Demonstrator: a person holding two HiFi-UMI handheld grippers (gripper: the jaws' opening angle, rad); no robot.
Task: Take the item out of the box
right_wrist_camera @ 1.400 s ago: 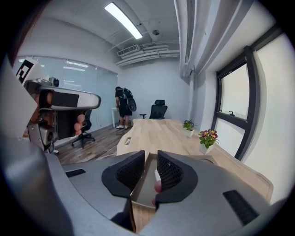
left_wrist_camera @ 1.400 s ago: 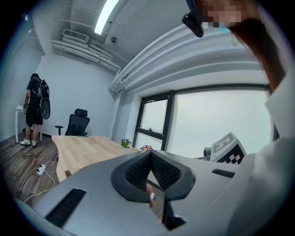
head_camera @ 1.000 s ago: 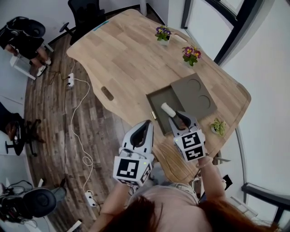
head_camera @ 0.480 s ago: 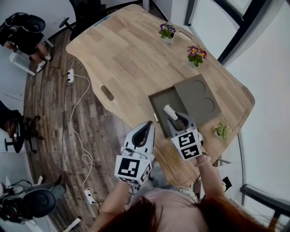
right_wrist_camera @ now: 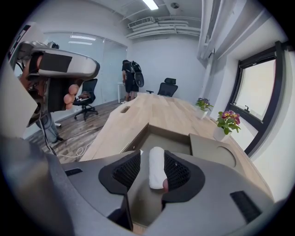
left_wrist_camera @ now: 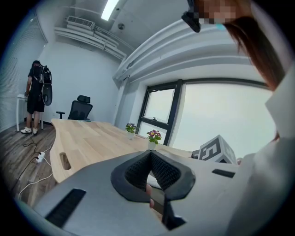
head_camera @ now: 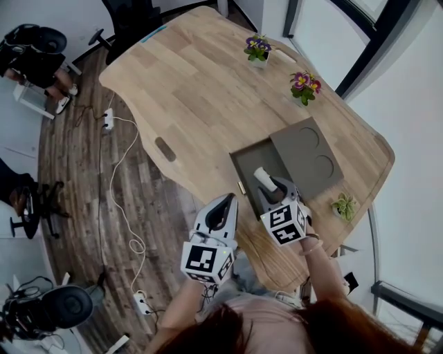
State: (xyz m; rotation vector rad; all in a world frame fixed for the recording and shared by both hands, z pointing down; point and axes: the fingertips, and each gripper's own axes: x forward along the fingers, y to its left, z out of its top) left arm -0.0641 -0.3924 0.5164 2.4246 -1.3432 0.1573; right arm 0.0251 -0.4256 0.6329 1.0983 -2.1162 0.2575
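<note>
A white roll [right_wrist_camera: 156, 168] of soft-looking material stands between the jaws of the right gripper [right_wrist_camera: 153, 161]. Those jaws have just been opening. The roll lies against the right-hand pad, with a clear gap between it and the left-hand pad, so the gripper is released and not clamping it. The roll's far end pokes out past the jaw tips, over the inside of an open grey-brown box [head_camera: 243, 162]. Whether the roll rests on the box floor cannot be told.

The box sits on a pale wooden table [head_camera: 194, 90], close to its near right edge. Its lid [head_camera: 308, 155] lies flat just to the right, touching the box, with two round recesses showing.

The left gripper [head_camera: 225, 204] hangs to the left of the box, off the near edge of the table and above the wooden floor. Its jaws are pressed together at the tips with nothing between them.

Farther along the right side of the table stand two small pots of purple and yellow flowers [head_camera: 257, 48] [head_camera: 304, 84]. A small green plant [head_camera: 344, 205] sits at the near right edge, beside the lid. A black office chair [head_camera: 131, 17] stands at the far end of the table, and a white power strip [head_camera: 107, 123] with its cable lies on the floor to the left.
</note>
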